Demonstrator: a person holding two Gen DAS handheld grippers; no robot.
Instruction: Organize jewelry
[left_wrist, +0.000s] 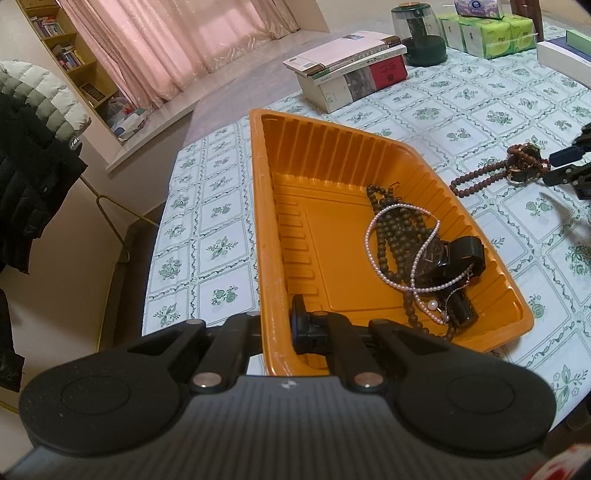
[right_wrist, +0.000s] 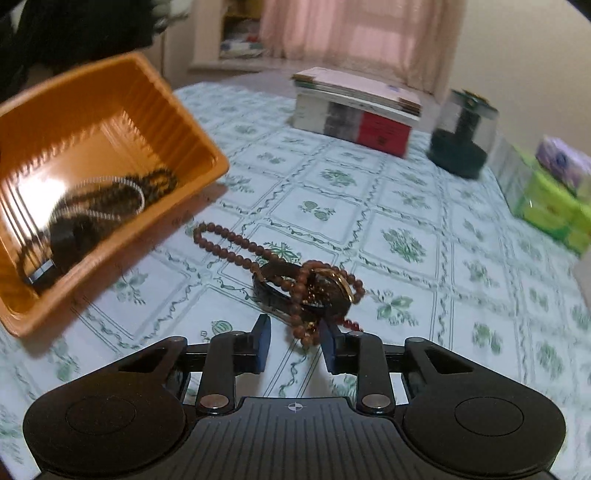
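The left gripper (left_wrist: 275, 325) is pressed together on the near wall of the orange tray (left_wrist: 266, 221), where a dark bead string (left_wrist: 388, 236), a pearl necklace (left_wrist: 402, 254) and a black watch (left_wrist: 443, 258) lie. On the flowered tablecloth (right_wrist: 406, 206) just beside the tray, a reddish-brown bead string (right_wrist: 236, 243) lies tangled with a gold-rimmed watch (right_wrist: 325, 288). The right gripper (right_wrist: 295, 345) is low over this pile with its blue pads (right_wrist: 263, 343) spread apart; the right pad is at the beads, but I cannot tell if it touches them.
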